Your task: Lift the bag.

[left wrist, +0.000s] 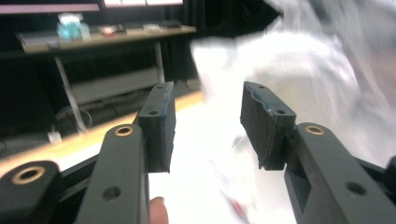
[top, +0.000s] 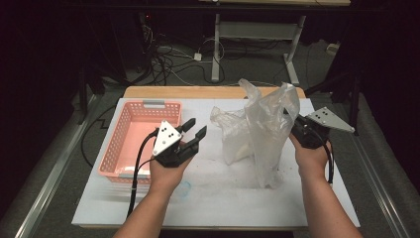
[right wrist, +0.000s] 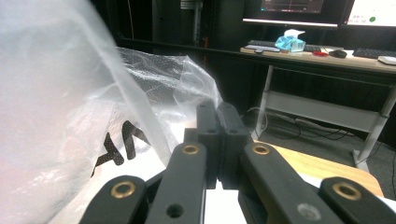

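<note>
the right gripper (top: 297, 125) was clamped on the edge of the plastic bag (top: 265, 131), which stood mid-table beside the pink basket (top: 130, 136). the left gripper (top: 193, 130), jaws apart and empty, should probably catch the opposite edge squarely without tearing the film.

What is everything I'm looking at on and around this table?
Plastic bag: one, clear, standing mid-table, its edge at the right gripper's closed jaws.
Basket: one, pink, on the table's left side.
Small round object: one, bluish, by the left wrist; too small to identify.
Table: one, white top with a wooden far edge.
Desk: one, wooden, in the background, with a blue tissue box.
Cables: several, on the floor behind the table.
Left gripper: one, black, jaws apart, nothing between them.
Right gripper: one, black, jaws together.
</note>
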### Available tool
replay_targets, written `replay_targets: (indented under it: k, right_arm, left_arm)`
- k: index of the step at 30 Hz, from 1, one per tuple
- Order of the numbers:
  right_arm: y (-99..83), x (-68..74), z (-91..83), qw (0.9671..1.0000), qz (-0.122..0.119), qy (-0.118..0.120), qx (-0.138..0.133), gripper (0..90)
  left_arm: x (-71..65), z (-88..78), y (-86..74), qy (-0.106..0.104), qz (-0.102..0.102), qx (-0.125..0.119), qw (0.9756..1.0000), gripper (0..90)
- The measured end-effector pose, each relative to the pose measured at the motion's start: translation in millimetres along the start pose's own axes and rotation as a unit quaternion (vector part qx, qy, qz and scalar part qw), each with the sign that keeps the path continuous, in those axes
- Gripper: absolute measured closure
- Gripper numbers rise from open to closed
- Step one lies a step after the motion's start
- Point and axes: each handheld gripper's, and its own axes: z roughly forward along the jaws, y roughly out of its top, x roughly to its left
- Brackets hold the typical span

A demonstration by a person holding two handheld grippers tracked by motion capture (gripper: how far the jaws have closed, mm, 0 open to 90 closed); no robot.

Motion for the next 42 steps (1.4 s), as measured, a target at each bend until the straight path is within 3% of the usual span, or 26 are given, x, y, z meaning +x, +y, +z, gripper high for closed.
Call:
replay_targets:
  k: [5, 12, 16, 21, 26, 31, 35, 37, 39, 42]
  right_arm:
    - [2.0, -0.9, -10.6, 1.0, -0.001, 0.003, -0.005, 89.2]
    - [6.4, 3.7, -27.0, 0.9997, -0.009, 0.017, -0.016, 83.9]
    - [5.4, 6.4, -39.2, 0.9993, -0.008, 0.032, -0.018, 79.8]
    - [-6.9, 11.8, -48.4, 0.9987, -0.011, 0.05, 0.004, 70.2]
    - [-25.4, 13.5, -54.9, 0.9972, -0.008, 0.067, 0.033, 55.1]
    - [-50.2, 13.7, -56.5, 0.9933, 0.001, 0.096, 0.064, 30.0]
    - [-69.0, 13.5, -57.5, 0.9919, 0.009, 0.098, 0.08, 9.8]
    - [-77.2, 13.8, -57.0, 0.9913, 0.014, 0.095, 0.09, 0.0]
    - [-82.7, 14.0, -55.1, 0.9899, 0.016, 0.099, 0.1, 0.0]
    - [-85.4, 16.7, -53.0, 0.9906, 0.011, 0.086, 0.106, 0.0]
  left_arm:
    - [-13.5, -6.1, -20.7, -0.001, 0.016, 0.045, 0.9989, 52.8]
    - [-24.9, -2.8, -43.8, -0.044, 0.001, 0.093, 0.9947, 48.5]
    - [-27.2, -2.2, -54.0, -0.05, -0.008, 0.103, 0.9934, 44.4]
    - [-31.0, 0.2, -62.9, -0.058, -0.007, 0.109, 0.9923, 35.0]
    - [-34.2, 4.0, -68.2, -0.074, -0.009, 0.121, 0.9898, 24.5]
    - [-39.5, 7.4, -71.2, -0.094, -0.003, 0.131, 0.9869, 18.3]
    - [-43.0, 9.2, -73.5, -0.091, -0.001, 0.131, 0.9872, 12.4]
    - [-44.2, 11.5, -74.3, -0.091, -0.003, 0.143, 0.9854, 3.5]
    - [-45.0, 12.5, -75.6, -0.09, -0.003, 0.148, 0.9849, 0.0]
    - [-46.1, 12.6, -76.6, -0.088, -0.005, 0.15, 0.9847, 0.0]
